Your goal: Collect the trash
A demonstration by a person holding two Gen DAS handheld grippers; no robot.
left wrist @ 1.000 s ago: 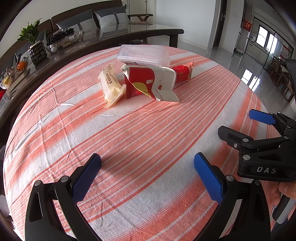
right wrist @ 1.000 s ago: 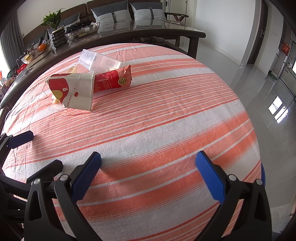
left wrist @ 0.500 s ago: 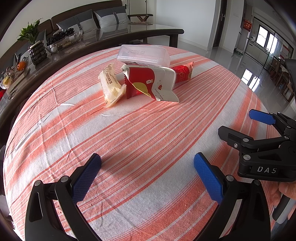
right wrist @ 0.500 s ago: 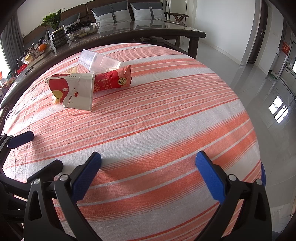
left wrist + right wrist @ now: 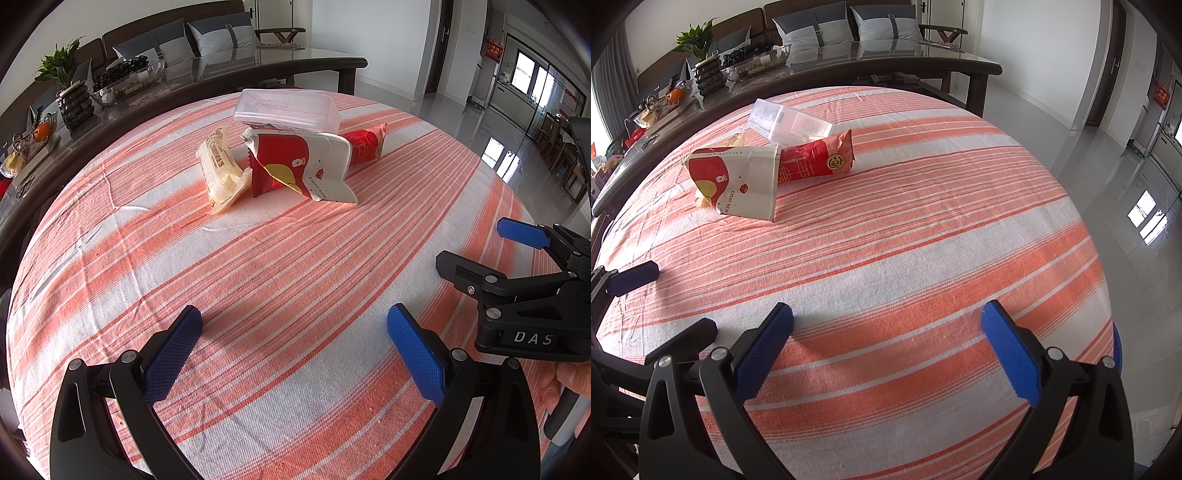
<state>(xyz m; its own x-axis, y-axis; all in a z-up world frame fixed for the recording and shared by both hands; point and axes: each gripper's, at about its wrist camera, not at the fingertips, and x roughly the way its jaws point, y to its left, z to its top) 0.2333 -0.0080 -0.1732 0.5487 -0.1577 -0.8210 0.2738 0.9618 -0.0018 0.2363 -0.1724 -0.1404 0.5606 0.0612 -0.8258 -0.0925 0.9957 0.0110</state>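
Left claw (image 5: 294, 345) spread, right claw (image 5: 886, 347) spread, both well apart from wrappers (image 5: 301, 166) on striped tablecloth (image 5: 280, 266)

A long dark wooden table with a shiny glass top (image 5: 886, 55) stands in the room. Behind it is a brown sofa with grey pillows (image 5: 827, 18). On it sits a green plant (image 5: 698, 38). Right of it, the glossy grey floor (image 5: 1052, 122) reflects bright windows.
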